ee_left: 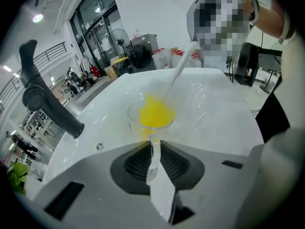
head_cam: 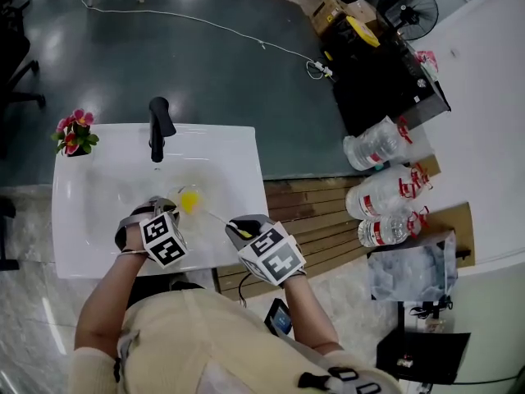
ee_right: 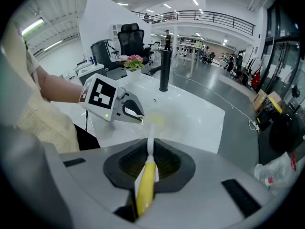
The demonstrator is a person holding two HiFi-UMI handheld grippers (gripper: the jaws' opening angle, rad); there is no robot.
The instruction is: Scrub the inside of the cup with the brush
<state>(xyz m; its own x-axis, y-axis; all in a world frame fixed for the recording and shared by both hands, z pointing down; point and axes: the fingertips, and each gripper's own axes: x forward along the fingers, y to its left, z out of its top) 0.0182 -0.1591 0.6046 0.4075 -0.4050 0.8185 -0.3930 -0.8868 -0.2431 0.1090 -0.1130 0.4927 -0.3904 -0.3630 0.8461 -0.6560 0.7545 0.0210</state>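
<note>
Cup point(ee_left: 151, 116), of clear glass or plastic, sits over the basin of the white sink point(head_cam: 82, 220), in front of the black faucet point(head_cam: 158, 125) and on the person's side of it. The left gripper point(ee_left: 153, 149) is clamped on a clear part at the cup's near edge; whether that is a handle or the rim cannot be told. The grip looks meant to steady the cup against the push of scrubbing and to keep any drips over the basin.

The right gripper point(ee_right: 148, 151) is closed on the brush point(ee_right: 147, 175), where the white shaft meets the yellow grip. The grip's tail runs back behind the jaws. Holding it this far from the head seems to give reach into the cup while the two grippers stay apart.

The cup's mouth appears to face up and a little away from the faucet, toward the right gripper. The brush's long axis slants down from that gripper toward the faucet, and its yellow head is inside the cup, so scrubbing seems under way.
</note>
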